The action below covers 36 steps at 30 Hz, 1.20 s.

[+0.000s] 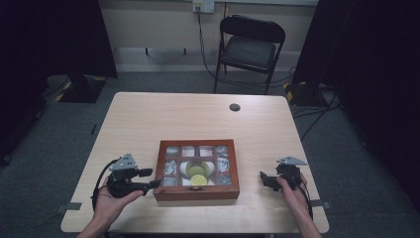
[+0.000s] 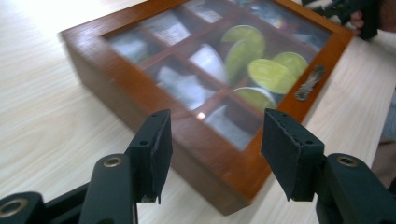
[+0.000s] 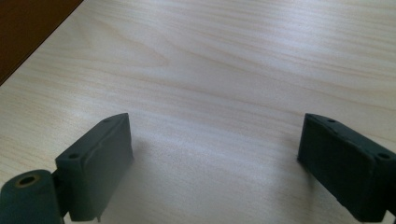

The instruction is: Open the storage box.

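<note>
Reddish-brown wooden glass-lidded box (image 1: 196,192): yellow-green round pieces (image 2: 272,75) and whitish packets (image 2: 181,85) inside. Pale wood-grain tabletop (image 1: 148,119) beneath box. Black chair (image 1: 250,47) beyond box.

Two hand-held grippers, both with jaws apart

The left hand (image 1: 111,201) holds the left gripper (image 1: 154,183) low and level, pointing to the person's right, its jaws spread with nothing between them. The right hand (image 1: 292,191) holds the right gripper (image 1: 262,177) pointing to the person's left, its jaws wide apart and empty, close over the surface.
</note>
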Each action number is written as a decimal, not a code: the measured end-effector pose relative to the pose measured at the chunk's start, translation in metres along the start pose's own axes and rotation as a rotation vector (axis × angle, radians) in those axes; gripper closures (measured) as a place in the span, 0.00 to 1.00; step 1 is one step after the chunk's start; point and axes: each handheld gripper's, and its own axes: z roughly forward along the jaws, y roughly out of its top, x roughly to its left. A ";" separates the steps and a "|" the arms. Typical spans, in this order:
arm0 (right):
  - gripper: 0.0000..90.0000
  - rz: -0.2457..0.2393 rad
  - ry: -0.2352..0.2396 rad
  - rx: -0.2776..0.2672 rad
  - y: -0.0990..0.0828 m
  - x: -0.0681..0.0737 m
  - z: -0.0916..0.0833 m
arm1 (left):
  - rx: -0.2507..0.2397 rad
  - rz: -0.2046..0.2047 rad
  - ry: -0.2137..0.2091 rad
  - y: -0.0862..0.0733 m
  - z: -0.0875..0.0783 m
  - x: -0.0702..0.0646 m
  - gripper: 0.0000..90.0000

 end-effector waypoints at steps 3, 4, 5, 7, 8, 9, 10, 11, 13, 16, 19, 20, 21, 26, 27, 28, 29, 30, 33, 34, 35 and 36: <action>0.10 0.000 0.000 0.000 0.000 0.000 0.000 | 0.002 0.013 -0.042 0.007 0.004 -0.007 0.49; 0.10 0.000 0.000 0.000 0.000 0.000 0.000 | 0.009 0.018 -0.064 0.009 0.005 -0.009 0.52; 0.10 0.000 0.000 0.000 0.000 0.000 0.000 | 0.009 0.021 -0.074 0.010 0.007 -0.011 0.54; 0.10 0.000 0.000 0.000 0.000 0.000 0.000 | 0.022 0.050 -0.094 0.014 0.011 -0.017 0.54; 0.10 0.000 0.001 0.001 0.000 0.000 0.000 | 0.022 0.057 -0.102 0.016 0.013 -0.019 0.54; 0.10 0.000 0.001 0.000 0.000 0.000 0.000 | 0.022 0.057 -0.117 0.018 0.015 -0.021 0.54; 0.10 -0.002 0.001 0.000 0.000 0.000 0.000 | 0.019 0.048 -0.131 0.021 0.018 -0.023 0.54; 0.10 -0.003 0.002 0.000 0.000 0.000 0.000 | 0.022 0.054 -0.144 0.024 0.021 -0.024 0.54; 0.10 -0.003 0.001 0.000 0.000 0.000 0.000 | 0.015 0.072 -0.162 0.031 0.027 -0.029 0.57; 0.10 -0.003 0.001 0.000 0.000 0.000 0.000 | -0.003 0.102 -0.207 0.042 0.038 -0.039 0.62; 0.10 -0.003 0.002 0.000 0.000 0.000 0.000 | 0.030 0.148 -0.232 0.052 0.049 -0.051 0.67; 0.10 -0.003 0.002 0.000 0.000 0.000 0.000 | 0.030 0.148 -0.232 0.052 0.049 -0.051 0.69; 0.10 -0.004 0.002 0.000 0.000 0.000 0.000 | 0.024 0.142 -0.263 0.056 0.055 -0.054 0.70; 0.10 -0.006 0.005 0.000 0.000 0.000 0.000 | 0.033 0.131 -0.315 0.059 0.067 -0.054 0.76; 0.10 -0.006 0.005 0.000 0.000 0.000 0.000 | 0.043 0.133 -0.318 0.058 0.068 -0.054 0.78; 0.10 -0.007 0.005 0.000 0.000 0.000 0.000 | 0.044 0.137 -0.311 0.057 0.069 -0.053 0.79; 0.10 -0.007 0.005 0.000 0.000 0.000 0.001 | 0.049 0.138 -0.305 0.056 0.071 -0.052 0.80; 0.10 -0.007 0.005 0.000 0.000 0.000 0.001 | 0.058 0.139 -0.311 0.055 0.072 -0.049 0.81; 0.10 -0.007 0.006 0.000 0.000 0.000 0.000 | 0.072 0.144 -0.320 0.050 0.075 -0.046 0.85; 0.10 -0.006 0.005 0.000 0.000 0.000 0.000 | 0.079 0.134 -0.325 0.049 0.077 -0.045 0.85; 0.10 -0.007 0.006 0.000 0.000 0.000 0.001 | 0.080 0.130 -0.324 0.047 0.078 -0.044 0.85; 0.10 -0.008 0.008 0.000 0.000 0.000 0.001 | 0.084 0.129 -0.324 0.046 0.080 -0.044 0.85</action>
